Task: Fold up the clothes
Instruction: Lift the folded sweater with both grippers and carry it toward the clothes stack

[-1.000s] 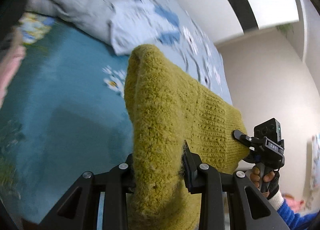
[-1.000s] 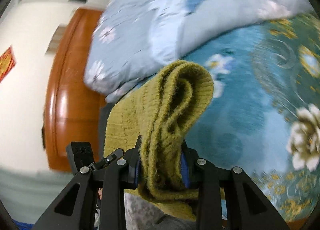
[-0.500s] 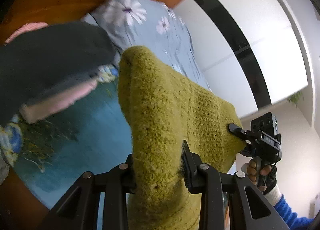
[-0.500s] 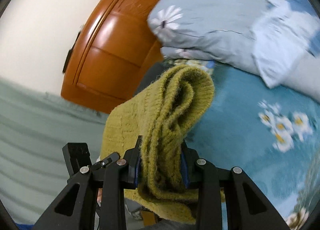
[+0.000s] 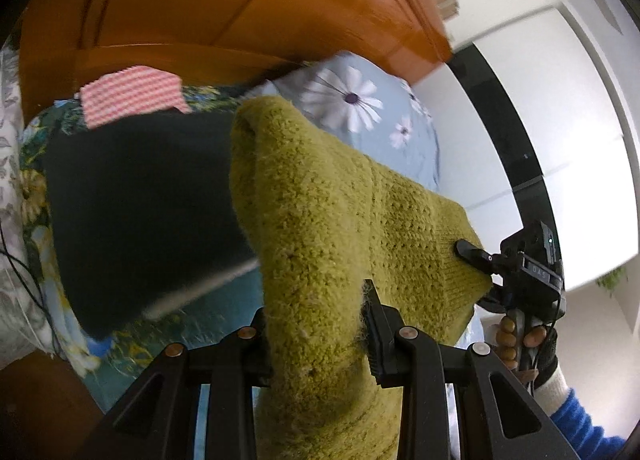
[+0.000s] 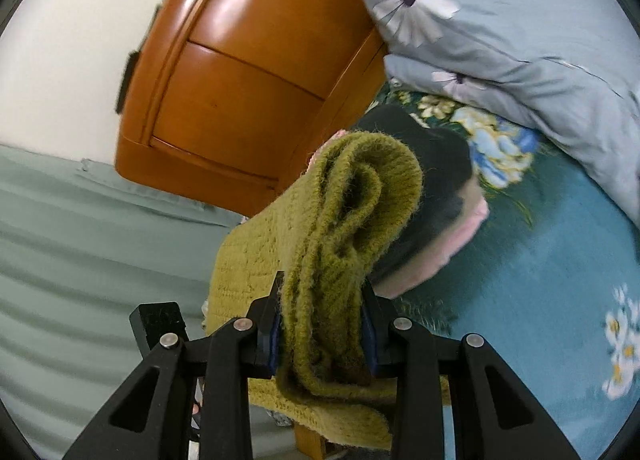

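A folded olive-green knit sweater (image 5: 320, 227) hangs in the air between both grippers. My left gripper (image 5: 316, 324) is shut on one thick folded end. My right gripper (image 6: 322, 324) is shut on the other bunched end (image 6: 352, 211); it also shows in the left wrist view (image 5: 476, 260), clamping the sweater's far corner. Below and ahead lies a stack of folded clothes: a black garment (image 5: 140, 195) on top, with pink checked cloth (image 5: 132, 97) under it. In the right wrist view the black garment (image 6: 436, 163) sits on a pink layer (image 6: 460, 236).
The stack lies on a teal floral bedspread (image 6: 540, 260) near the orange wooden headboard (image 5: 224, 3). A grey-blue daisy-print pillow (image 6: 480, 19) lies beside the stack. A white wall (image 5: 540, 99) with a black stripe is at the right; grey-green fabric (image 6: 80, 219) at the left.
Both grippers have swung with the sweater from over the open bedspread toward the headboard. The stack of black and pink clothes now lies right under the sweater. Both grips are unchanged.
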`<action>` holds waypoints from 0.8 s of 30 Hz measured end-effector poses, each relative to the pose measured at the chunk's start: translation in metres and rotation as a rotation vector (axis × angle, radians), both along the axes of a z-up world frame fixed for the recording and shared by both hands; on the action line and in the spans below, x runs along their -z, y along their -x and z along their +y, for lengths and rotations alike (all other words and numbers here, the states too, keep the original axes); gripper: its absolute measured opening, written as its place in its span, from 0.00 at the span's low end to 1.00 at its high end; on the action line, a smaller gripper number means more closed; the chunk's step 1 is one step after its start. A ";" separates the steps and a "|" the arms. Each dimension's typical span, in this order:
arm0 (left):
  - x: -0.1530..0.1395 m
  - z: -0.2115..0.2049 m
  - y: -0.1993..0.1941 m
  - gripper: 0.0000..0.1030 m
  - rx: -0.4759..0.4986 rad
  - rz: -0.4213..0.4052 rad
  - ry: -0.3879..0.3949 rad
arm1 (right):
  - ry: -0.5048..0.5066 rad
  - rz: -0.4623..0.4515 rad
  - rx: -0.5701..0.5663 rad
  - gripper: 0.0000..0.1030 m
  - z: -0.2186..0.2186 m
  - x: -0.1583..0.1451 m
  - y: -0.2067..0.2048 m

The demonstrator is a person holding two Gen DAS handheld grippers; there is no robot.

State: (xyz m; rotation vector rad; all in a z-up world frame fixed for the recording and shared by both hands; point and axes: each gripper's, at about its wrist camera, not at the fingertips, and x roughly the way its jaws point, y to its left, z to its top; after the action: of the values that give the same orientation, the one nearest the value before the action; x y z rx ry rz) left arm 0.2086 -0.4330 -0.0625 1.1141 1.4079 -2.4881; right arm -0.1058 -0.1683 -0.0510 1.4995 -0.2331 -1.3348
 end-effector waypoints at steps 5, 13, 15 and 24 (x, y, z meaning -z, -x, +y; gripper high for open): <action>0.017 -0.037 0.007 0.33 -0.064 -0.003 -0.023 | -0.038 0.014 -0.102 0.32 -0.087 0.014 0.018; 0.042 -0.080 0.026 0.33 -0.169 -0.006 -0.016 | -0.084 0.095 -0.273 0.32 -0.217 0.011 0.030; 0.054 -0.083 0.029 0.33 -0.185 -0.027 -0.009 | -0.101 0.113 -0.303 0.32 -0.238 0.018 0.031; 0.098 -0.093 0.022 0.38 -0.218 -0.066 -0.058 | -0.200 0.077 -0.265 0.32 -0.256 0.083 0.058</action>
State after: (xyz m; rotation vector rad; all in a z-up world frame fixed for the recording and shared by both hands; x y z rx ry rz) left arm 0.1861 -0.5263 -0.1606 0.9835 1.5036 -2.2541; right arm -0.1636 -0.4241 -0.1340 1.5784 0.1489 -1.2251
